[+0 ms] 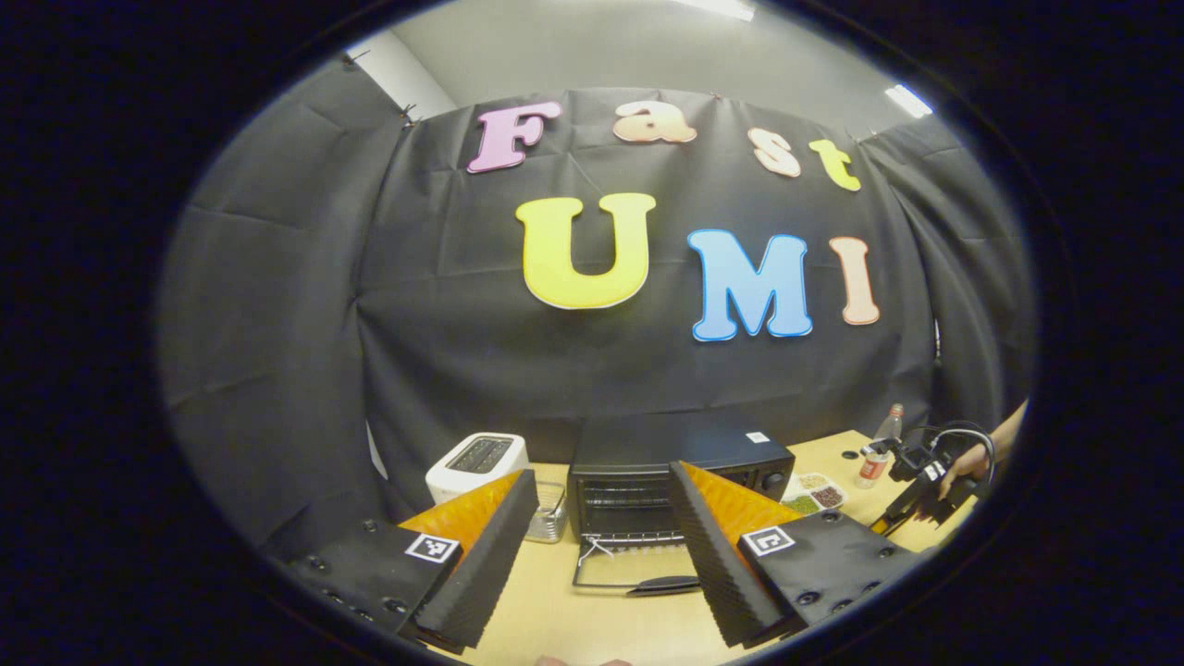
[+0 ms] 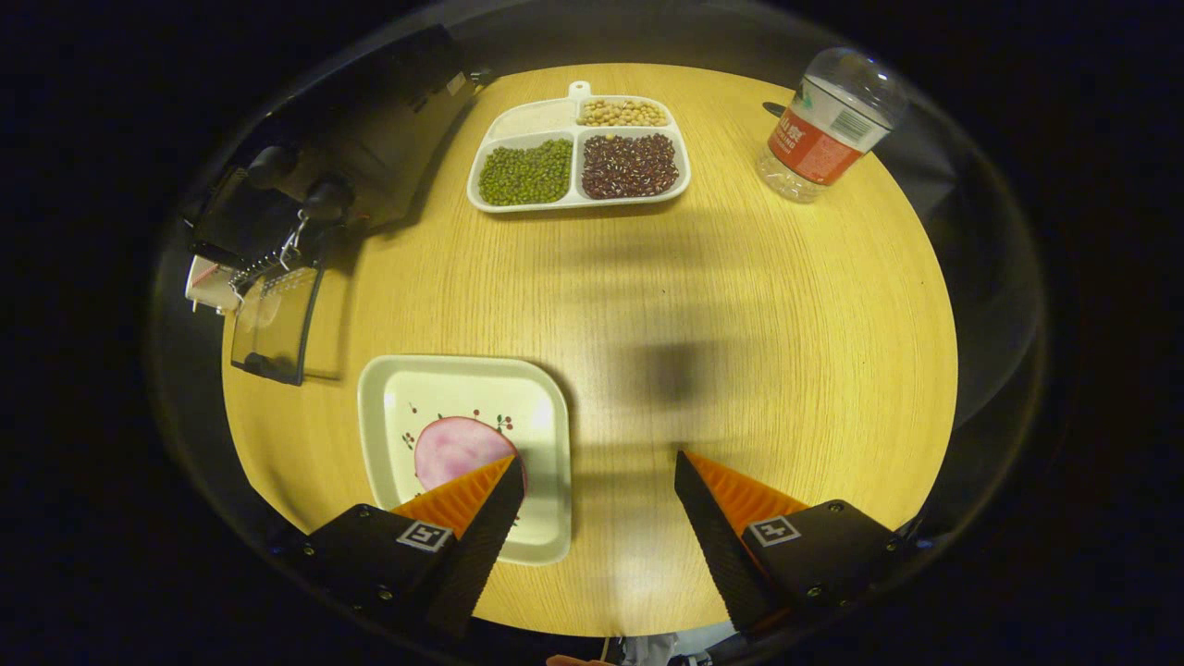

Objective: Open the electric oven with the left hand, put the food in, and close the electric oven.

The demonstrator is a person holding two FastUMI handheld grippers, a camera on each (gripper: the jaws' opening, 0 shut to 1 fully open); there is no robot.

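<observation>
1. Our left gripper (image 1: 601,546) is wide open and empty, facing the black electric oven (image 1: 680,467), whose glass door (image 1: 620,566) already lies down flat; if we drift forward we could bump it.
2. Our right gripper (image 2: 597,518), jaws spread and holding nothing, hovers above the wooden table (image 2: 740,305). The pink round food slice (image 2: 458,450) lies on the square white plate (image 2: 407,388), off to one side of the jaws; closing here would, we judge, catch the plate's rim or miss.

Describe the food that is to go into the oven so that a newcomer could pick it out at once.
Start at the wooden table. On its near side, in front of the open oven door, lies a pale square plate. The food is the flat round pink slice on it, unlike the beans and grains in the divided tray farther back.
</observation>
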